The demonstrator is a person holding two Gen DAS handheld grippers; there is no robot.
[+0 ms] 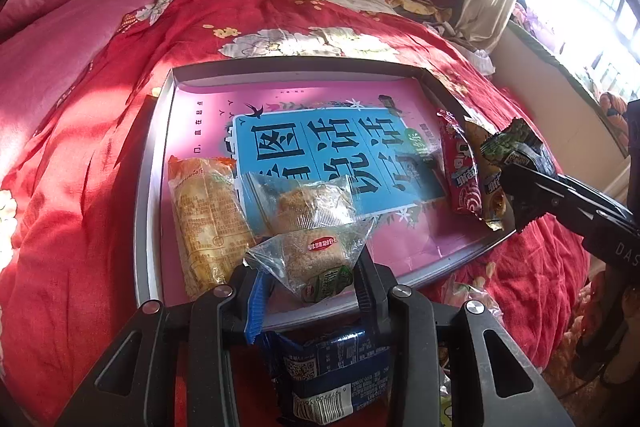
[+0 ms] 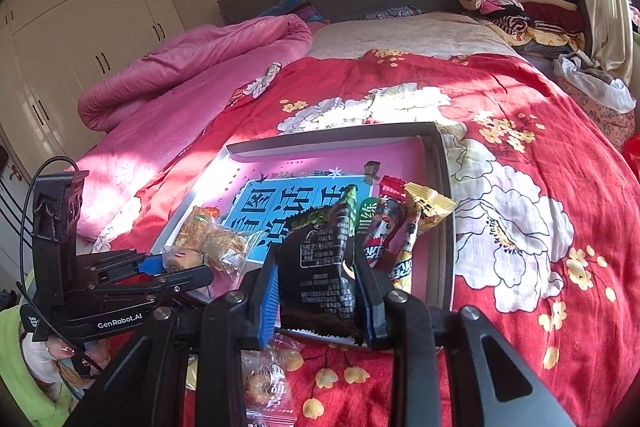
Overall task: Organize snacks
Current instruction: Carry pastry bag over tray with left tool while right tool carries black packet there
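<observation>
Both tongs are loaded — the left gripper (image 1: pixel 312 279) pinches a clear-wrapped cake (image 1: pixel 316 263) over the tray's (image 1: pixel 158 163) near edge, the right gripper (image 2: pixel 316 279) clamps a black packet (image 2: pixel 320 267) near the right-hand snacks — and either slick wrapper could slip onto the red quilt (image 2: pixel 520 267).

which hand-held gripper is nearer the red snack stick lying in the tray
Right. The right hand-held gripper, shut on a black packet, sits just beside the red snack stick. The left hand-held gripper, holding a clear-wrapped cake, is at the tray's opposite side.
</observation>
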